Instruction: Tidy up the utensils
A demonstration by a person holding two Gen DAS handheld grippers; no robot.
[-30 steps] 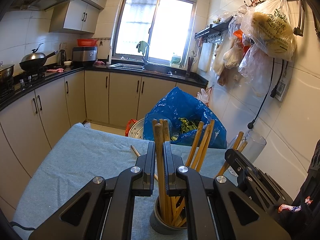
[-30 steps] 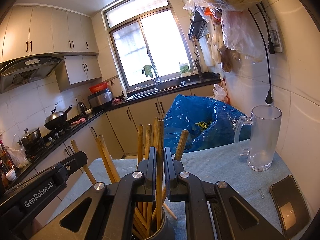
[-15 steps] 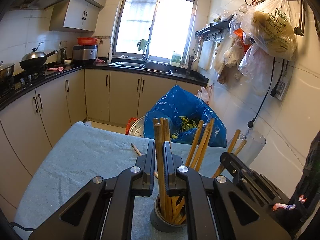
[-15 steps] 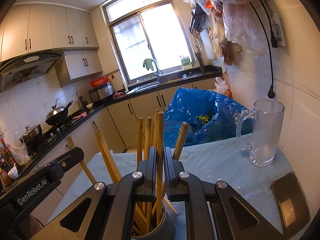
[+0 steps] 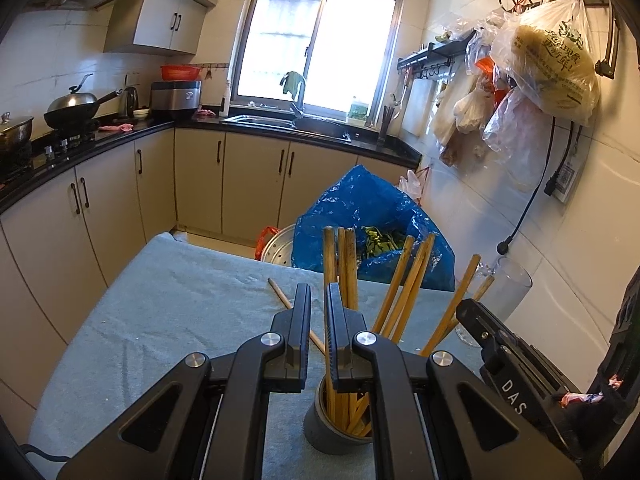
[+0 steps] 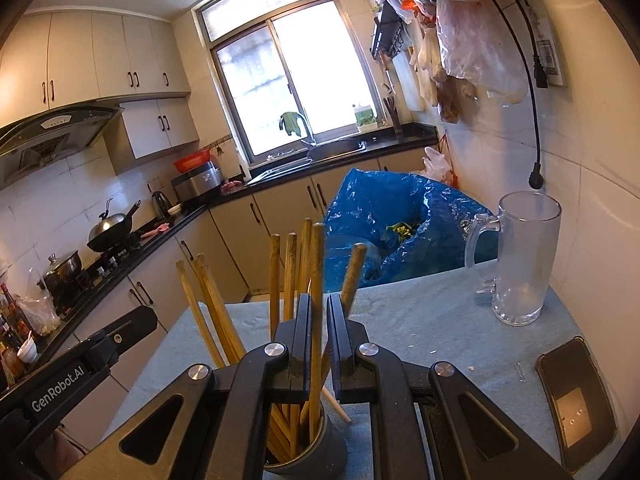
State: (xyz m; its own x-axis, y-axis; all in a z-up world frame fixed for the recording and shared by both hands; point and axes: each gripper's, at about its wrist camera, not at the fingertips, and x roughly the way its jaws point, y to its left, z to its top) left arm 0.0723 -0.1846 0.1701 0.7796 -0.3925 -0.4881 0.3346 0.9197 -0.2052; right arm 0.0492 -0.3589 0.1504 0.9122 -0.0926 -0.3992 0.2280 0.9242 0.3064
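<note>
Daylight enters via window (image 5: 320,46), blown out to white w/ glare. Room evenly bright; soft shadows under cabinets. Both views sharp; strong fisheye bending at edges, dark vignette in corners.

Camera Placement: Two Wrist Fisheyes

Left wrist view: close above the grey cup (image 5: 338,426), facing the window (image 5: 320,44) at 12 o'clock. Right wrist view: same heading, equally near. Shared: cup (image 6: 306,450), blue bag (image 6: 400,228), glass mug (image 6: 522,264).
</note>
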